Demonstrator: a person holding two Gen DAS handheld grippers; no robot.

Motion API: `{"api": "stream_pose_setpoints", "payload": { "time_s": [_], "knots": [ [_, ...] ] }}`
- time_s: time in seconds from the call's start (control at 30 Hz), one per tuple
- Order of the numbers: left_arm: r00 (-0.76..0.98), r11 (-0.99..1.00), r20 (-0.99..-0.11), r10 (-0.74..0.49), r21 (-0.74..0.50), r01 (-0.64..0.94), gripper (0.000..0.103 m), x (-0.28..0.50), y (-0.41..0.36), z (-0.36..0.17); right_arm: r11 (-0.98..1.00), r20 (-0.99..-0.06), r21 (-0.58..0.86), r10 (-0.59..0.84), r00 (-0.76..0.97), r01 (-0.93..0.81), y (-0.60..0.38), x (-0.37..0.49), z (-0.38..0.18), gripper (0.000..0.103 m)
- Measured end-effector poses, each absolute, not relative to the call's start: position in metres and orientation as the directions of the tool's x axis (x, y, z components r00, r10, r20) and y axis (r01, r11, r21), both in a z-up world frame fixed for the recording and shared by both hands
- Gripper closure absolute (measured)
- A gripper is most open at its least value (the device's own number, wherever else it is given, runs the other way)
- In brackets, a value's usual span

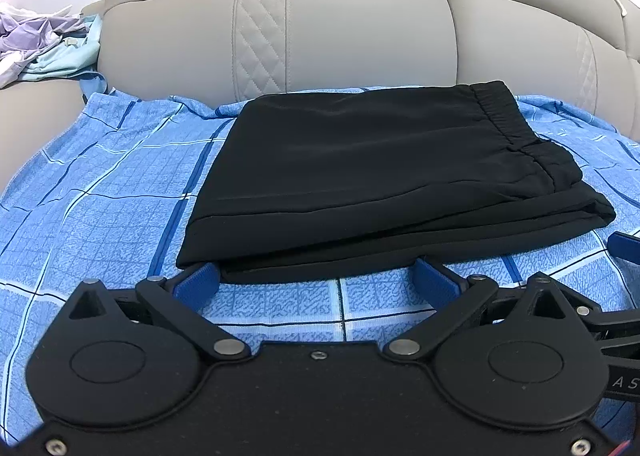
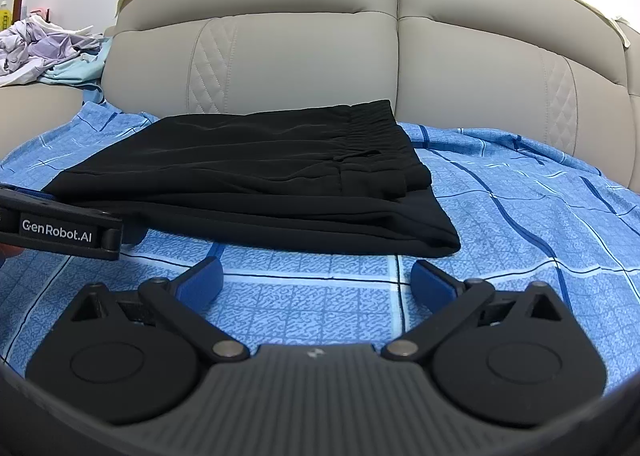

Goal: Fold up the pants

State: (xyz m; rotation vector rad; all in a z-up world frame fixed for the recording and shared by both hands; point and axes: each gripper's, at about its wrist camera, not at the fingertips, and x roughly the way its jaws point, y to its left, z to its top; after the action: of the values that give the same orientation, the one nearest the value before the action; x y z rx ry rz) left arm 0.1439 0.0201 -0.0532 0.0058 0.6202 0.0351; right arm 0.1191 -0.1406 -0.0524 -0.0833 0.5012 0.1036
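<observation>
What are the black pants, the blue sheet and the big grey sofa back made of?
The black pants look like thin, smooth woven cloth, matte, with a gathered elastic waistband. The blue sheet seems to be printed cotton-like fabric; it wrinkles softly. The grey sofa back looks like leather or faux leather: smooth with a slight sheen and stitched diamond quilting.

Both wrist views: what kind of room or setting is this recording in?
Probably a home living room or bedroom: a padded beige leather sofa back, a blue checked cotton sheet spread under the folded black pants, and a loose pile of pale laundry at the side.
</observation>
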Motion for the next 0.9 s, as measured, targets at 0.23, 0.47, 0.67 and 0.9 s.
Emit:
{"api": "stream_pose_setpoints", "payload": {
  "time_s": [0.23, 0.47, 0.67, 0.9],
  "knots": [
    [0.814, 0.999, -0.58, 0.032, 0.018, -0.027, 0.0, 0.1429, 0.0198, -0.0537, 0.991, -0.483, -0.054, 0.08, 0.872, -0.12, -0.1408, 0.1189, -0.0523, 0.0],
    [0.814, 1.0, -0.581, 0.026, 0.021, -0.016, 0.0, 0.1426, 0.0203, -0.0536, 0.991, -0.483, -0.054, 0.079, 0.872, -0.12, -0.1407, 0.1189, -0.0525, 0.0],
    [0.814, 1.0, -0.58, 0.026, 0.022, -0.017, 0.0, 0.1425, 0.0206, -0.0541, 0.991, -0.483, -0.053, 0.08, 0.872, -0.12, -0.1407, 0.1189, -0.0527, 0.0],
    [0.814, 1.0, -0.58, 0.026, 0.021, -0.016, 0.0, 0.1425, 0.0208, -0.054, 0.991, -0.483, -0.053, 0.08, 0.872, -0.12, -0.1408, 0.119, -0.0528, 0.0]
  ]
}}
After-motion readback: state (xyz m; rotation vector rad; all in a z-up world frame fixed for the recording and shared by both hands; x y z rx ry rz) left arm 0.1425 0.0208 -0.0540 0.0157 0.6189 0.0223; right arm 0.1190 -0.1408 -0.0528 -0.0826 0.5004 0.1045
